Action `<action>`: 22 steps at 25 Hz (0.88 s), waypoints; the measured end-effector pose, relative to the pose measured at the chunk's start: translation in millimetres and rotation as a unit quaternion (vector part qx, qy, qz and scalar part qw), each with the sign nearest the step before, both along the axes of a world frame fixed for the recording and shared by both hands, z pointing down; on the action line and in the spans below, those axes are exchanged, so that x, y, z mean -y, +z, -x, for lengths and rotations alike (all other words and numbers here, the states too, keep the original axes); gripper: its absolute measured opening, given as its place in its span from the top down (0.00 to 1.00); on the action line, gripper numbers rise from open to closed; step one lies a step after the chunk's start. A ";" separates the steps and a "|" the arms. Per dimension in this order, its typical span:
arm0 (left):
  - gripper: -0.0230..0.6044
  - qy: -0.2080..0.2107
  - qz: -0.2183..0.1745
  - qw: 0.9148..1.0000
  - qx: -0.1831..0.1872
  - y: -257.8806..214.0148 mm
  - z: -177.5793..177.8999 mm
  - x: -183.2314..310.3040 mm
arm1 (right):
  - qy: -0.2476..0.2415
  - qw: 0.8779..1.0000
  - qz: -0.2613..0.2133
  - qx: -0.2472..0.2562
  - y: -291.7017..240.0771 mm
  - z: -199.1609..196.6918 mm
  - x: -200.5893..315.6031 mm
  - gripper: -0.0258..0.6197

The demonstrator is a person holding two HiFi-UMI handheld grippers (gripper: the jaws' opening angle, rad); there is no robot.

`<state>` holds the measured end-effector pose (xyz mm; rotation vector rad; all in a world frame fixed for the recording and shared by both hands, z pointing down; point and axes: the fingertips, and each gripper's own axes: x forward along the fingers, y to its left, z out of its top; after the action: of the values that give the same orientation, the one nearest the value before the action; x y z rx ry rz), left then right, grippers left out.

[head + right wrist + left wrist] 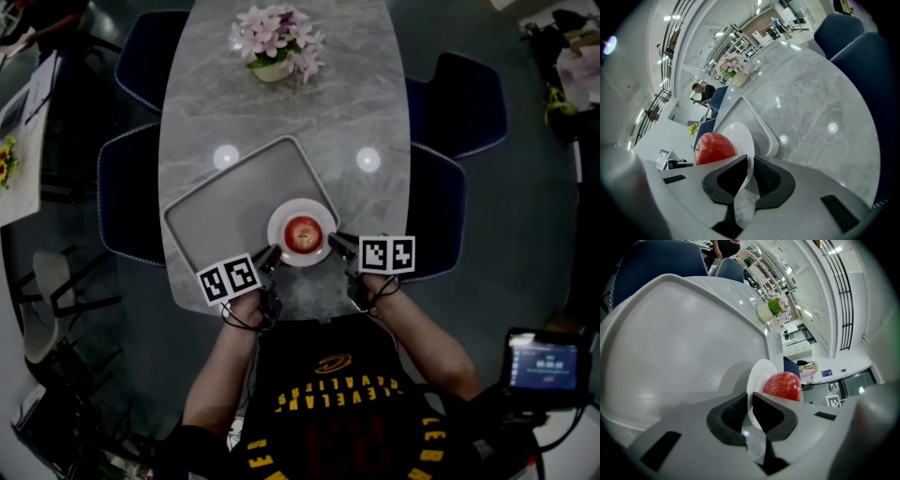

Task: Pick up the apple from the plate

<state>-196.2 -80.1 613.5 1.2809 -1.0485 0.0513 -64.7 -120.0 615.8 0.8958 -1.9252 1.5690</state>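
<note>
Only the gripper views show the jaws: left hand-held gripper (750, 412) and right hand-held gripper (749, 172) each clamp the rim of the plate (302, 207). One apple (303, 233) lies on this one plate, head-view centre

the tray (216, 206) lies on the near half of the bench (309, 122), left of its middle. the plate (278, 221) is at the tray's near right corner, and the apple (303, 233) sits on the plate. the left gripper (272, 253) pinches the plate's near left rim and the right gripper (336, 241) its near right rim. a flower pot (274, 47) stands at the bench's far end. chairs (122, 202) flank both long sides of the bench.
</note>
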 end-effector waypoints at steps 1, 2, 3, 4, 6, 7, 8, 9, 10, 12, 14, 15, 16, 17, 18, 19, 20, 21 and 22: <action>0.90 0.003 -0.001 1.000 0.000 0.1 -7.1 -1.6 | 0.003 1.000 0.000 0.001 0.8 -7.4 -2.7 0.88; 0.90 0.005 -0.001 1.000 0.000 0.0 -14.9 -3.9 | 0.005 1.000 0.001 0.002 1.3 -15.3 -6.0 0.88; 0.91 0.008 -0.001 1.000 0.001 -0.4 -23.3 -7.0 | 0.007 1.000 0.002 0.002 1.4 -24.0 -10.0 0.88; 0.91 0.011 0.000 1.000 0.001 -1.1 -32.1 -10.7 | 0.009 1.000 0.003 0.001 1.2 -33.2 -14.6 0.88; 0.91 0.017 0.002 1.000 0.000 -2.0 -49.9 -18.2 | 0.014 1.000 0.005 -0.001 0.8 -51.5 -22.9 0.88; 0.91 0.020 0.003 1.000 -0.001 -2.2 -58.2 -21.3 | 0.017 1.000 0.005 -0.002 0.5 -59.9 -25.8 0.88; 0.91 0.023 0.004 1.000 -0.003 -2.1 -66.3 -23.9 | 0.019 1.000 0.004 -0.002 0.2 -67.9 -28.3 0.88; 0.91 0.026 0.005 1.000 -0.004 -1.9 -74.2 -26.4 | 0.022 1.000 0.004 -0.003 0.0 -75.8 -31.0 0.88; 0.91 0.030 0.006 1.000 -0.004 -1.4 -82.0 -29.0 | 0.025 1.000 0.004 -0.004 0.0 -83.8 -34.0 0.88; 0.91 0.038 0.007 0.999 -0.005 0.4 -96.8 -34.4 | 0.032 0.999 0.005 -0.005 1.3 -99.4 -40.8 0.88; 0.91 0.046 0.009 0.999 -0.005 2.4 -110.3 -39.0 | 0.039 0.999 0.007 -0.005 3.4 -113.6 -47.8 0.88; 0.91 0.049 0.010 0.999 -0.005 3.4 -116.7 -40.9 | 0.042 0.999 0.008 -0.004 4.0 -120.0 -51.0 0.88; 0.91 0.052 0.011 0.999 -0.005 4.5 -122.8 -42.6 | 0.045 0.999 0.009 -0.004 4.8 -126.3 -53.9 0.88; 0.91 0.055 0.012 0.998 -0.004 5.9 -128.7 -44.4 | 0.047 0.999 0.011 -0.005 6.0 -132.3 -56.8 0.88; 0.91 0.057 0.013 0.998 -0.004 7.8 -134.2 -46.3 | 0.049 0.999 0.012 -0.005 8.0 -138.0 -59.6 0.88; 0.91 0.059 0.014 0.998 -0.003 10.3 -139.3 -48.6 | 0.050 0.999 0.014 -0.006 10.4 -143.2 -62.3 0.88; 0.91 0.061 0.016 0.998 -0.002 13.0 -143.8 -51.0 | 0.051 0.999 0.014 -0.006 13.0 -147.7 -64.6 0.88; 0.91 0.062 0.016 0.998 -0.001 15.8 -147.9 -53.4 | 0.052 0.999 0.014 -0.006 15.7 -151.7 -66.8 0.88; 0.91 0.064 0.017 0.998 0.002 18.3 -151.6 -55.7 | 0.053 0.998 0.015 -0.006 18.3 -155.7 -69.0 0.88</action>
<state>-44.6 -24.4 631.8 1.3161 -0.9637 0.1677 91.0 -51.0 634.1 1.0057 -1.8693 1.6442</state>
